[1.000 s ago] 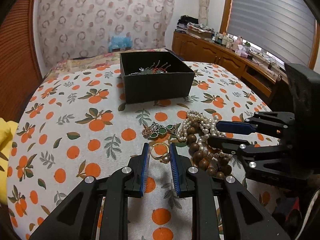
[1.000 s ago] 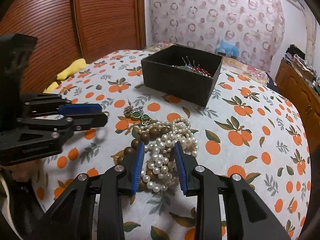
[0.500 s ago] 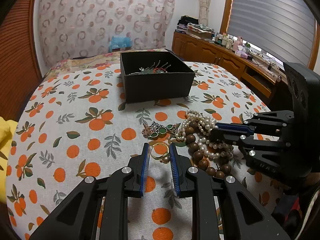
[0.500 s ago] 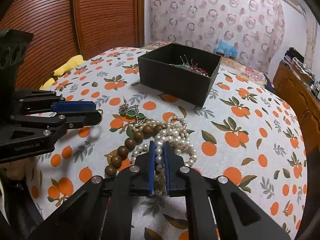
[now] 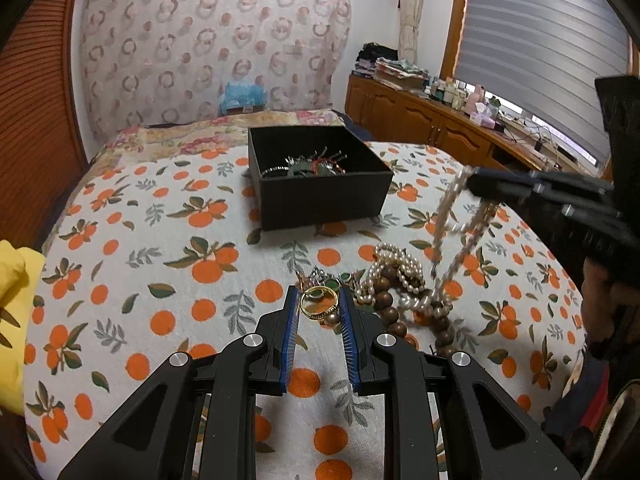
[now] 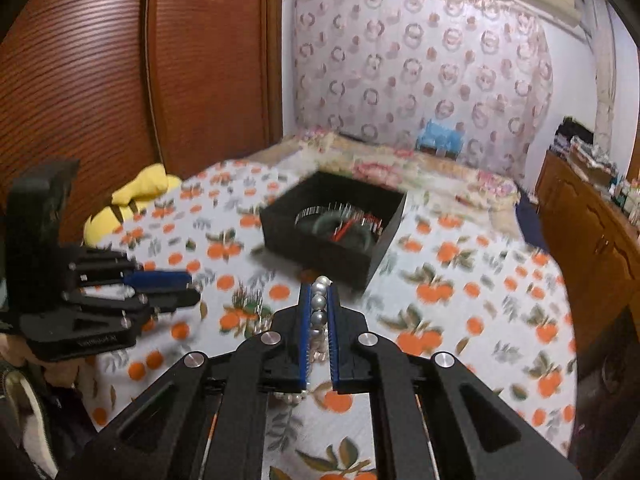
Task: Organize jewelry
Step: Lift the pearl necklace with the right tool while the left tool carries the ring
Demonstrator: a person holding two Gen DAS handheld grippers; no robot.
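A black open box (image 5: 320,196) with several jewelry pieces inside stands on the orange-print cloth; it also shows in the right wrist view (image 6: 334,236). My right gripper (image 6: 319,304) is shut on a pearl necklace (image 6: 319,302) and holds it up, strands hanging (image 5: 450,216) down to the pile. A brown bead strand (image 5: 394,312), more pearls (image 5: 398,264) and a green-stone piece (image 5: 330,280) lie in the pile. My left gripper (image 5: 319,308) is open, its fingers on either side of a gold ring (image 5: 319,305) on the cloth.
A yellow plush (image 6: 136,196) lies at the cloth's left edge. A wooden cabinet (image 5: 432,128) with clutter runs along the right. A wooden sliding door (image 6: 120,80) stands at the left, a patterned curtain (image 5: 216,52) behind.
My right gripper has shut on the pearl necklace and lifted it off the pile, up toward the box. My left gripper has stayed around the gold ring.
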